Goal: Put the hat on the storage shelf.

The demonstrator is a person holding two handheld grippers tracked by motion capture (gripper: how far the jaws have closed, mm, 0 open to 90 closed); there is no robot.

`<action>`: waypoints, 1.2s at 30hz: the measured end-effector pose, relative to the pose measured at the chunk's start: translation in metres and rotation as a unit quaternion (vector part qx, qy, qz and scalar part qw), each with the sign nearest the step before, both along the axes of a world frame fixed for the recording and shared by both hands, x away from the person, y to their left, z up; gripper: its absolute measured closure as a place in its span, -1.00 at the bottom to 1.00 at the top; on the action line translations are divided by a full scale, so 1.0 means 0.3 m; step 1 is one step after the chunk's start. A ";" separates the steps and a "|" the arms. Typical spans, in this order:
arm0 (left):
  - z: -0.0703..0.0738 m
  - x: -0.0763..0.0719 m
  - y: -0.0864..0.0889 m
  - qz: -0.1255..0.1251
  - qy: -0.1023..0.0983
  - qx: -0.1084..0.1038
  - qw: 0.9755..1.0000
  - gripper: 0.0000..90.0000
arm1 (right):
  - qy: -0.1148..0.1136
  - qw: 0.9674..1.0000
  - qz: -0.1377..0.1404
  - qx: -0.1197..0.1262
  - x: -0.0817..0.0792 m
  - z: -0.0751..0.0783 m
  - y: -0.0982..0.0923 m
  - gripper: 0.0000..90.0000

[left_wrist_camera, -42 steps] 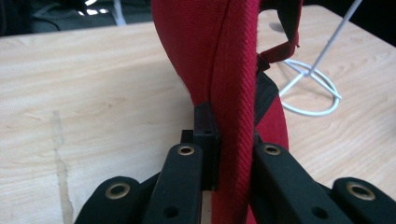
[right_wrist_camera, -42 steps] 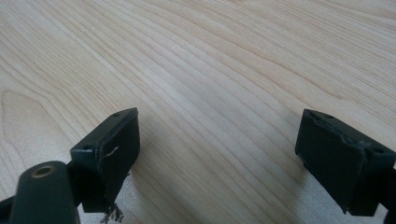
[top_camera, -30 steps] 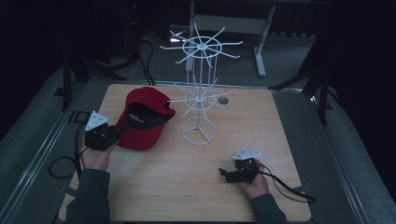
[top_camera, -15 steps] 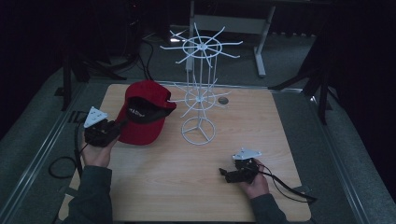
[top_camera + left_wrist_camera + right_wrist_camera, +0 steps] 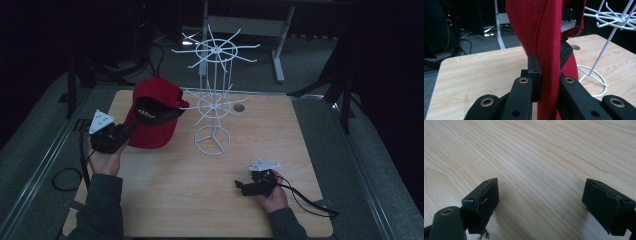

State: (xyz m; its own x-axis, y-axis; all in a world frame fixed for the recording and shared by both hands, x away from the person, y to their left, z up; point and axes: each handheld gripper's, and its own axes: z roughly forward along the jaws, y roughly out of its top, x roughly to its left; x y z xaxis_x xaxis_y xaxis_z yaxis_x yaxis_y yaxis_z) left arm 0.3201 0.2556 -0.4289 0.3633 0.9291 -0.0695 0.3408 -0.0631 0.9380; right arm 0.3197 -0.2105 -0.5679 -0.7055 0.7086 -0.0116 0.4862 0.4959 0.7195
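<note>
A red cap (image 5: 155, 112) with a black inner band hangs above the table's left side, lifted off the wood. My left gripper (image 5: 122, 134) is shut on its brim, and in the left gripper view the red brim (image 5: 550, 62) stands edge-on between the two black jaws. The cap's open back faces a white wire rack (image 5: 215, 95) with hooked arms, which stands at the table's middle. My right gripper (image 5: 241, 186) rests low on the table at the front right, open. In the right gripper view its gap (image 5: 540, 200) holds nothing but bare wood.
A small round hole (image 5: 239, 107) sits in the tabletop behind the rack. The rack's ring base (image 5: 213, 140) takes up the centre. Cables trail off both grippers. Dark floor and metal stands surround the table (image 5: 175, 200).
My left gripper has raised the red cap off the table and carried it up and toward the rack. The right gripper has stayed put.
</note>
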 end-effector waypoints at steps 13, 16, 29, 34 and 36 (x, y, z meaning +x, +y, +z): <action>0.040 -0.013 0.012 0.021 -0.029 -0.004 0.999 0.92 | -0.001 1.000 0.001 -0.001 0.000 0.000 0.000 -0.70; 0.047 -0.013 0.013 0.025 -0.033 -0.008 0.999 0.92 | -0.001 1.000 0.001 -0.001 0.000 0.000 0.000 -0.70; 0.090 -0.015 0.001 0.029 -0.055 -0.008 0.998 0.92 | -0.001 1.000 0.000 0.000 0.000 0.000 0.000 -0.70; 0.107 -0.016 0.003 0.031 -0.062 -0.010 0.998 0.92 | 0.000 1.000 0.000 0.000 0.000 0.000 0.000 -0.70; 0.115 -0.016 0.004 0.032 -0.065 -0.010 0.997 0.92 | 0.000 1.000 0.000 0.000 0.000 0.000 0.000 -0.70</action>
